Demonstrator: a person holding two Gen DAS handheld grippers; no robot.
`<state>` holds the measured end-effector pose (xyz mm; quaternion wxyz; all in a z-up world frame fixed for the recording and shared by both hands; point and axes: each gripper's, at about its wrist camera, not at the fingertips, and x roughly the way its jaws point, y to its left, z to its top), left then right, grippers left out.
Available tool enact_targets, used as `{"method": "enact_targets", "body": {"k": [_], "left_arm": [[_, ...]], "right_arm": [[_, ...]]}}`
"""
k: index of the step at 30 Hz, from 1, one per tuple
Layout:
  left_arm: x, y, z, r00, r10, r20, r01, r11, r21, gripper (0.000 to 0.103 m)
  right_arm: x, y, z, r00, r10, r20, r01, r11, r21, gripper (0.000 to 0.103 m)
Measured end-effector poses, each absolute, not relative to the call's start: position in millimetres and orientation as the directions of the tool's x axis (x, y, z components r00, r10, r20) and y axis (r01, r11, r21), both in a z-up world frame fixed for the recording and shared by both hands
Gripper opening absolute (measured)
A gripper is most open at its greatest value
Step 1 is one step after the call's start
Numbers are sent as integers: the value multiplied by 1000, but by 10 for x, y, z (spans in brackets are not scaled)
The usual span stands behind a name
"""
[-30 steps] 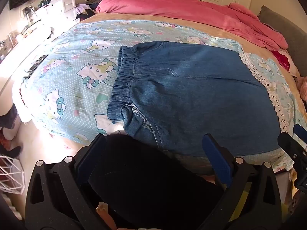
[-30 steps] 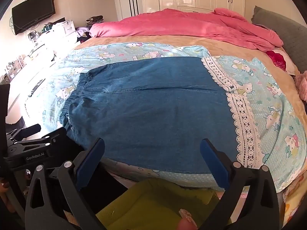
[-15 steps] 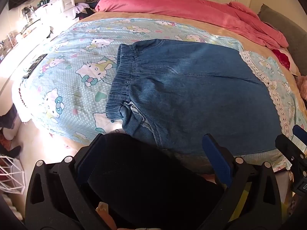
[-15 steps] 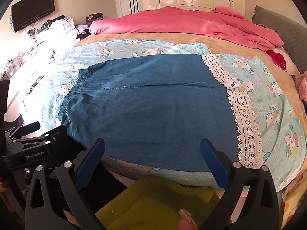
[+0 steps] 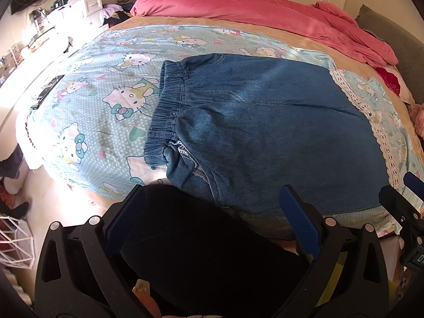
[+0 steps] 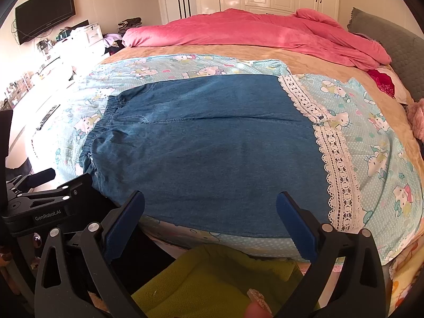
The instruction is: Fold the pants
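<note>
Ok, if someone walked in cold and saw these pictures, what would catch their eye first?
Probably the blue jeans spread flat in the middle of the bed, waistband to the left, on a cartoon-cat sheet. Next, the pink duvet bunched along the far side, behind them.

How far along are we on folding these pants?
Done: the denim pants lie spread flat on the bed sheet, waistband to the left; whether they are already folded lengthwise is unclear. In hand: nothing; left gripper and right gripper are open, short of the cloth. Left: grasping and every remaining fold.
</note>
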<state>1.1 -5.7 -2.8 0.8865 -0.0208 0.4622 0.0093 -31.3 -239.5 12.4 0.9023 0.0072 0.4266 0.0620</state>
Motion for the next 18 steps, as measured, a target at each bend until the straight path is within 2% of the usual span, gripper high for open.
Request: {"method": "enact_targets", "body": {"k": [18], "left_arm": [[35, -77, -45, 568, -2, -823, -35, 999, -26, 94]], "right_arm": [[-294, -2412, 109, 628, 118, -770, -101, 992, 70, 99]]}}
